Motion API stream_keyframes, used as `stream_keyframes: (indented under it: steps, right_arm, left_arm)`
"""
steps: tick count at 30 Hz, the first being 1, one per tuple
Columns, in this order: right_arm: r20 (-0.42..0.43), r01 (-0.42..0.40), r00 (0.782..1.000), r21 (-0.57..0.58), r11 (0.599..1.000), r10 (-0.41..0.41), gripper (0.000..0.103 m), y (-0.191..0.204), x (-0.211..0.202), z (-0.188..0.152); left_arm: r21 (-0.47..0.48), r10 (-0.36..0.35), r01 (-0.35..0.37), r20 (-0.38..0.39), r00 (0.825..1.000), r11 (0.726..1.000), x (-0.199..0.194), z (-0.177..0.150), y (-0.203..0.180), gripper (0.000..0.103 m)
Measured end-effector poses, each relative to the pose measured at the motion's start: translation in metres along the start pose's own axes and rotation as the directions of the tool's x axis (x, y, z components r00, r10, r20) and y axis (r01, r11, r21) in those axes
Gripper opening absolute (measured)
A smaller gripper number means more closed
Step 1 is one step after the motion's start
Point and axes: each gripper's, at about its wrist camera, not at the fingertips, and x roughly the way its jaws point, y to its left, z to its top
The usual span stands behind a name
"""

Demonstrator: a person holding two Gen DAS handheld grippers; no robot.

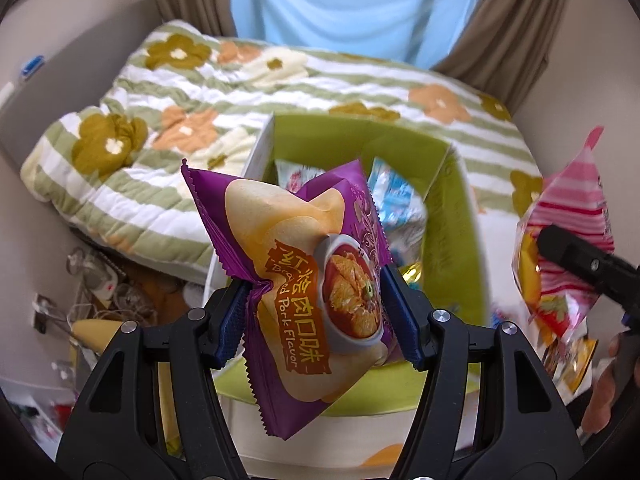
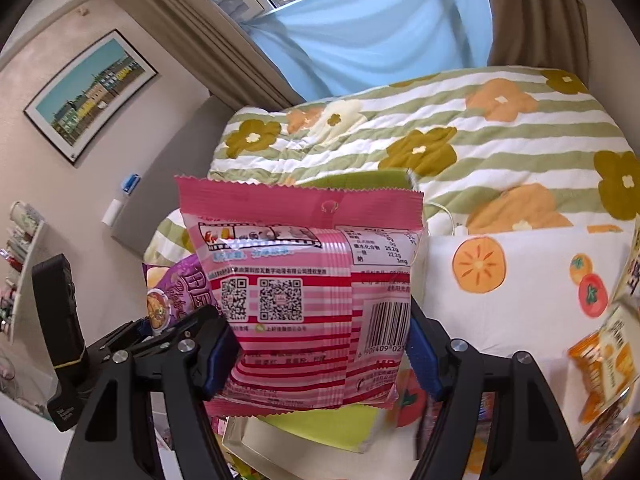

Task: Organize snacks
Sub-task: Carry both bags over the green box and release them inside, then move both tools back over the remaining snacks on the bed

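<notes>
My left gripper (image 1: 316, 312) is shut on a purple braised-pork chip bag (image 1: 304, 280) and holds it above a green-lined box (image 1: 452, 248) that has several snack packets (image 1: 396, 200) inside. My right gripper (image 2: 320, 354) is shut on a pink striped snack bag (image 2: 304, 292), held up in the air. That pink bag also shows at the right of the left wrist view (image 1: 568, 240). The purple bag shows at the left of the right wrist view (image 2: 176, 292), beside the left gripper's fingers (image 2: 160, 332).
A bed with a flowered green-striped quilt (image 1: 280, 80) lies behind the box. More snack packs (image 2: 604, 364) lie at the right on a white fruit-print cloth (image 2: 520, 280). Clutter and cables (image 1: 96, 296) sit on the floor at the left. Curtains (image 1: 360, 4) hang behind.
</notes>
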Motion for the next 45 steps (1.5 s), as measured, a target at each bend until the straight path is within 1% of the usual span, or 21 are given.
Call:
stream_keyframes:
  steps: [6,8,9,10,11,13,16,20,23,26,28,31,33,34,35,36,39,41,45]
  right_arm:
    - [-0.002,0.053,0.999,0.067,0.996,-0.053,0.069,0.018,0.025,-0.011]
    - [0.0,0.072,0.997,0.082,0.994,-0.072,0.069,0.021,0.029,-0.013]
    - [0.0,0.083,0.997,0.089,0.993,-0.083,0.069,0.022,0.03,-0.015]
    - [0.0,0.098,0.995,0.096,0.99,-0.099,0.069,0.023,0.032,-0.016]
    - [-0.001,0.109,0.994,0.1,0.989,-0.109,0.069,0.025,0.033,-0.018]
    - [-0.004,0.133,0.991,0.108,0.985,-0.133,0.069,0.027,0.036,-0.02]
    - [-0.014,0.167,0.986,0.112,0.98,-0.166,0.069,0.026,0.039,-0.023]
    - [-0.041,0.203,0.979,0.084,0.975,-0.201,0.069,0.03,0.048,-0.025]
    - [-0.061,0.217,0.975,0.028,0.976,-0.215,0.069,0.036,0.058,-0.03]
    - [-0.084,0.226,0.97,-0.018,0.974,-0.227,0.069,0.04,0.071,-0.036]
    - [-0.101,0.223,0.969,-0.02,0.975,-0.224,0.069,0.038,0.079,-0.04]
    - [-0.119,0.223,0.967,-0.019,0.975,-0.224,0.069,0.033,0.09,-0.044]
    - [-0.12,0.223,0.967,-0.022,0.975,-0.224,0.072,0.033,0.094,-0.046]
    - [-0.113,0.226,0.967,-0.024,0.974,-0.228,0.076,0.033,0.095,-0.047]
    - [-0.098,0.232,0.967,-0.031,0.972,-0.234,0.09,0.033,0.095,-0.048]
    - [-0.086,0.236,0.967,-0.046,0.971,-0.24,0.099,0.033,0.094,-0.049]
    - [-0.065,0.265,0.96,-0.103,0.959,-0.272,0.099,0.037,0.092,-0.054]
    - [-0.066,0.273,0.957,-0.119,0.955,-0.282,0.099,0.038,0.091,-0.057]
    - [-0.063,0.251,0.964,-0.105,0.962,-0.258,0.099,0.035,0.084,-0.059]
  left_arm:
    - [0.078,-0.052,0.057,-0.073,0.996,0.995,0.03,0.0,0.017,0.06]
    - [0.107,-0.077,0.086,-0.086,0.993,0.991,0.036,0.0,0.018,0.063]
    - [0.122,-0.086,0.096,-0.089,0.992,0.988,0.039,0.0,0.018,0.076]
    - [0.139,-0.079,0.092,-0.092,0.993,0.986,0.041,0.0,0.016,0.097]
    - [0.153,-0.067,0.08,-0.09,0.994,0.985,0.043,0.0,0.015,0.103]
    - [0.174,-0.061,0.074,-0.078,0.995,0.982,0.044,-0.001,0.018,0.103]
    - [0.166,-0.074,0.087,-0.082,0.994,0.982,0.041,-0.003,0.021,0.103]
    - [0.169,-0.081,0.084,-0.024,0.996,0.982,0.021,-0.004,0.026,0.103]
    - [0.167,-0.068,0.065,0.013,0.998,0.984,0.014,-0.003,0.03,0.103]
    - [0.131,-0.054,0.05,0.028,0.998,0.99,0.013,-0.002,0.038,0.103]
    - [0.076,-0.039,0.035,0.043,0.998,0.996,0.012,-0.001,0.048,0.103]
    - [0.018,-0.047,0.046,0.051,0.998,0.999,0.013,0.002,0.061,0.103]
    - [0.003,-0.044,0.044,0.051,0.998,0.999,0.015,0.002,0.064,0.103]
    - [0.004,-0.038,0.037,0.046,0.998,0.999,0.017,0.002,0.064,0.103]
    - [0.005,-0.033,0.033,0.042,0.999,0.999,0.019,0.002,0.063,0.103]
    - [0.006,-0.03,0.03,0.039,0.999,1.0,0.021,0.001,0.062,0.102]
    - [0.003,-0.029,0.029,0.022,0.999,1.0,0.025,-0.004,0.059,0.103]
    - [0.002,-0.033,0.033,0.016,0.999,0.999,0.025,-0.006,0.057,0.103]
    - [0.004,-0.028,0.028,0.018,0.999,1.0,0.019,-0.01,0.053,0.103]
